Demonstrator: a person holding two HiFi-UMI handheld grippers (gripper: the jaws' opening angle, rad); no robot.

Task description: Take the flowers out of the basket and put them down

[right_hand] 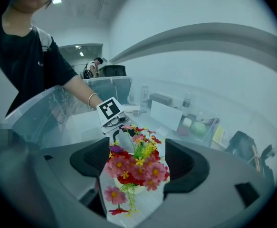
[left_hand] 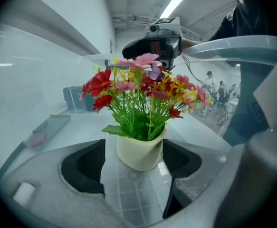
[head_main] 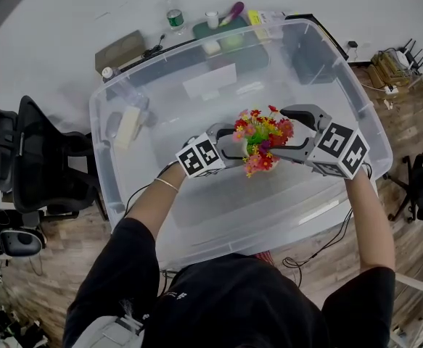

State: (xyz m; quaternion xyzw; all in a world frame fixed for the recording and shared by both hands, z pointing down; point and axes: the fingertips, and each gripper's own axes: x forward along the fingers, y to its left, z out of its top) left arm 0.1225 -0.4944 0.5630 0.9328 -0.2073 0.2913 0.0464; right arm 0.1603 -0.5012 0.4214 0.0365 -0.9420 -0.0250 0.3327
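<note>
A bunch of red, pink and yellow flowers stands upright in a cream pot on the floor of a big clear plastic bin. My left gripper reaches in from the left and its jaws flank the pot. A gap shows at the left pad, while the right pad lies close against the pot. My right gripper comes from the opposite side, its wide jaws either side of the blooms. In the left gripper view it shows beyond the flowers. Both grippers are open.
Behind the bin on the white table stand a green-labelled bottle, a brown box and a dark tray with small items. A black office chair is at the left. Cables run under the bin's near edge.
</note>
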